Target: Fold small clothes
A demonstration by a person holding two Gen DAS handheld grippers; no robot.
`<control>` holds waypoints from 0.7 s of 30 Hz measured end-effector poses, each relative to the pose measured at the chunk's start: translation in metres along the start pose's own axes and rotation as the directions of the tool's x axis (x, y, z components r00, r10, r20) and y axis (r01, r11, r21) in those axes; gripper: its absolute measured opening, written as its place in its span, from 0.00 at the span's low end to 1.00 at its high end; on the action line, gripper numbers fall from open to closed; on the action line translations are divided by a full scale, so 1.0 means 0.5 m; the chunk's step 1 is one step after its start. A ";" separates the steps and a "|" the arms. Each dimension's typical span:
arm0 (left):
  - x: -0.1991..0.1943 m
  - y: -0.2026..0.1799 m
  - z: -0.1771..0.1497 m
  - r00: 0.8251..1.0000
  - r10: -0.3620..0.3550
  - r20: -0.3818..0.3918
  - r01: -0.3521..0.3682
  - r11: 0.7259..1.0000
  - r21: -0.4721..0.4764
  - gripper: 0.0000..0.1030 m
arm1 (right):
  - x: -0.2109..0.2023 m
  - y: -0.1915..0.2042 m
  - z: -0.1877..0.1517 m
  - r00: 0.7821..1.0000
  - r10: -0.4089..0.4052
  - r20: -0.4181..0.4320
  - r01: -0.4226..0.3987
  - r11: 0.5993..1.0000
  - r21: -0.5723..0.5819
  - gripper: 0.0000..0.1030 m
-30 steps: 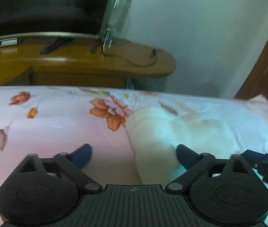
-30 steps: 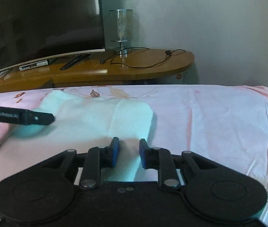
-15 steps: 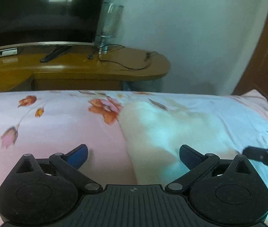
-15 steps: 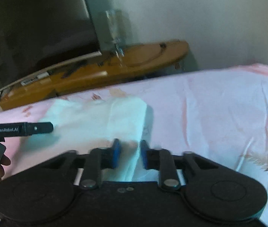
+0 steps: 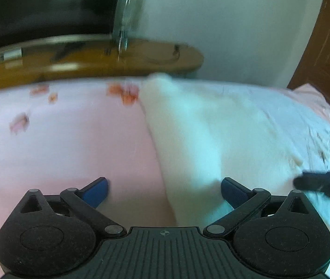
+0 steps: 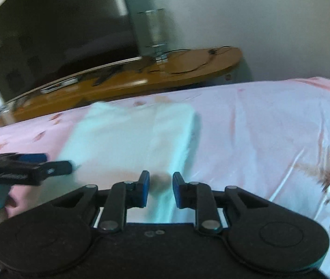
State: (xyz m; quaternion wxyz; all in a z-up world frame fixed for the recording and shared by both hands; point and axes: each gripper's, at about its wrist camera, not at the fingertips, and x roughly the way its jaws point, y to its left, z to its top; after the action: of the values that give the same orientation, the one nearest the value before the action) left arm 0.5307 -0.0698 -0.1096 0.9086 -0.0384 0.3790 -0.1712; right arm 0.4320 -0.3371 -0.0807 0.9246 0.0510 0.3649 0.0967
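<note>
A small white garment (image 5: 200, 139) lies flat on the pink floral bedsheet (image 5: 60, 151). My left gripper (image 5: 165, 186) is wide open at the garment's near left edge. Its right pad is over the cloth, its left pad over bare sheet, and nothing is pinched. In the right wrist view the garment (image 6: 130, 144) stretches away from my right gripper (image 6: 160, 183). Its jaws stand a narrow gap apart over the near edge, with cloth showing through the gap. One finger of the left gripper (image 6: 55, 167) reaches in from the left. The right gripper's finger (image 5: 314, 182) shows at the garment's near right corner.
A curved wooden TV stand (image 6: 141, 81) with cables runs along the far side of the bed. A dark television (image 5: 37, 7) and a clear glass piece (image 6: 151, 28) stand on it. A brown wooden door (image 5: 328, 46) is at the right. A hand (image 6: 9, 204) holds the left gripper.
The left jaws have spread a little wider. Both grippers have slid across the bed, and more of the garment's length now shows ahead. The right view has tilted; its jaw gap looks unchanged.
</note>
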 end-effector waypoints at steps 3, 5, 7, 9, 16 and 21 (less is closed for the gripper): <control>-0.018 -0.014 -0.012 1.000 0.012 0.005 -0.012 1.000 0.023 1.00 | 0.026 0.001 -0.042 0.995 -0.097 -0.021 0.096 0.994 -0.049 0.17; -0.038 -0.013 -0.028 1.000 0.010 0.014 -0.011 1.000 0.022 1.00 | 0.018 -0.011 -0.038 0.996 -0.089 -0.028 0.090 0.996 0.019 0.17; -0.055 -0.010 -0.052 1.000 0.012 0.010 -0.012 1.000 0.021 1.00 | 0.012 -0.008 -0.038 0.994 -0.106 -0.027 0.106 0.994 -0.003 0.17; -0.073 -0.010 -0.078 1.000 0.020 0.022 -0.021 0.999 0.041 1.00 | 0.010 -0.010 -0.042 0.994 -0.105 -0.033 0.105 0.994 -0.002 0.17; -0.144 -0.010 -0.115 0.998 0.028 0.063 -0.027 1.000 -0.014 1.00 | -0.051 -0.016 -0.066 0.995 -0.098 0.016 0.097 0.993 0.063 0.16; -0.146 -0.025 -0.153 0.998 0.056 0.041 -0.056 0.998 0.006 1.00 | -0.084 0.052 -0.081 0.996 -0.003 0.089 0.001 1.000 0.024 0.25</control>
State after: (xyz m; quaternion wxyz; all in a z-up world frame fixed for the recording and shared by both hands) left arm 0.4256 -0.0521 -0.1122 0.9208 -0.0279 0.3606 -0.1462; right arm 0.3707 -0.3201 -0.0779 0.9393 0.0658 0.3247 0.0889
